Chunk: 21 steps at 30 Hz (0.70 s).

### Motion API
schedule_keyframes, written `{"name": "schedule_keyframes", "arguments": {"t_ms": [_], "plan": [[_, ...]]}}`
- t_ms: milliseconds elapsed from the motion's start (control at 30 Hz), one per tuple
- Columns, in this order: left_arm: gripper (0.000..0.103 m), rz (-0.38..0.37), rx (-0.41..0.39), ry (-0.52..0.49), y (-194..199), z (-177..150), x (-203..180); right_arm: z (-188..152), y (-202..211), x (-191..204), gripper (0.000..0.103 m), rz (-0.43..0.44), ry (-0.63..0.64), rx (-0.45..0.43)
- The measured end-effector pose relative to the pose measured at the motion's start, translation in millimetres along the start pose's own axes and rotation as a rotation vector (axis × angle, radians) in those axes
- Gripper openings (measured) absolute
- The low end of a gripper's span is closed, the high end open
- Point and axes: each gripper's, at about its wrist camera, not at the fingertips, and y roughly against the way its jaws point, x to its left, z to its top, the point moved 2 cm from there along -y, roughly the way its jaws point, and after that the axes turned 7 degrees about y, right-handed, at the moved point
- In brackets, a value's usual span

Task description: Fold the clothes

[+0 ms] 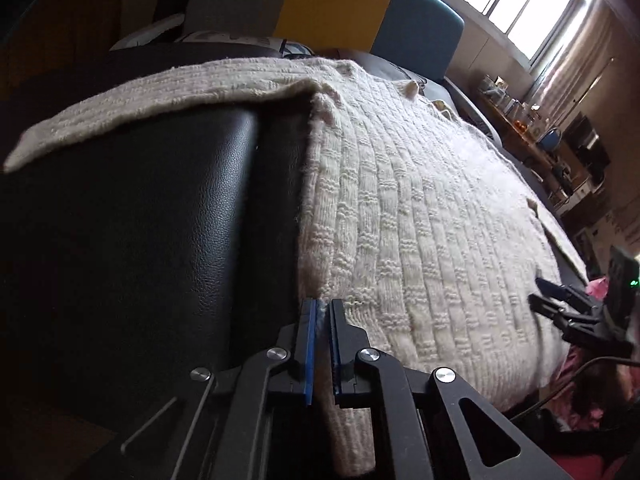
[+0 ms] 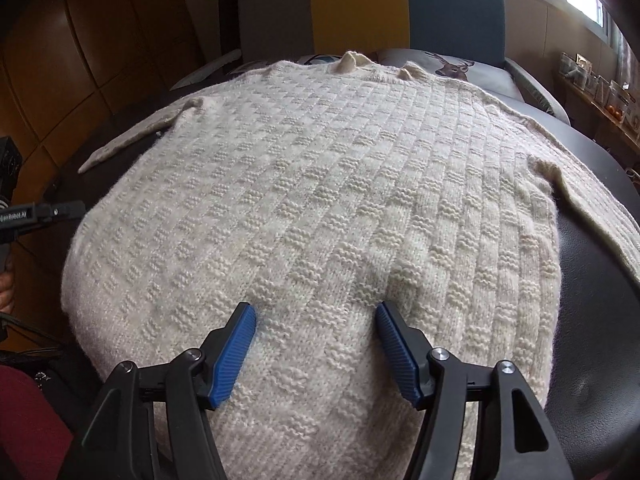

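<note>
A cream knitted sweater (image 2: 320, 184) is spread flat across a black leather seat (image 1: 168, 208), its collar toward the far edge and one sleeve (image 1: 132, 116) laid out over the left side. The sweater's left edge is pinched between the clenched fingers of the left gripper (image 1: 322, 320). The right gripper (image 2: 316, 320) is held with jaws apart above the near hem, nothing grasped.

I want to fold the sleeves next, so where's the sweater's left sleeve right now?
In the left wrist view, the sleeve stretches out from the sweater toward the picture's left, lying flat across the black leather surface.
</note>
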Motion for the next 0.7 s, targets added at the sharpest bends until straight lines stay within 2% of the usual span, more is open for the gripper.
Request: {"name": "schedule_keyframes", "arguments": {"t_ms": [100, 200, 300, 367, 567, 667, 700], "plan": [[0.008, -0.074, -0.063, 0.077, 17.0, 17.5, 2.4, 2.2, -0.8, 4.5, 0.079, 0.024, 0.003, 0.013], [0.016, -0.127, -0.123, 0.089, 21.6, 45.3, -6.4, 10.3, 0.9, 9.5, 0.080, 0.030, 0.009, 0.026], [0.019, -0.140, -0.137, 0.032, 7.9, 69.2, -28.8, 26.3, 9.0, 6.1, 0.080, 0.032, 0.001, -0.032], [0.022, -0.141, -0.119, -0.003, -10.7, 82.4, -44.5, 39.5, 9.7, -0.2, 0.080, 0.016, -0.001, -0.059], [0.023, -0.138, -0.050, -0.056, -64.7, 110.4, -78.9, 71.2, -6.7, -27.4, 0.080, -0.094, 0.001, -0.046], [0.023, -0.109, -0.044, -0.085, -82.8, 121.0, -87.0, 68.1, -25.8, -43.2, 0.080, -0.190, -0.016, 0.031], [0.023, -0.074, -0.043, -0.099, -89.0, 123.4, -86.9, 61.7, -32.8, -49.6, 0.080, -0.230, -0.024, 0.071]]}}
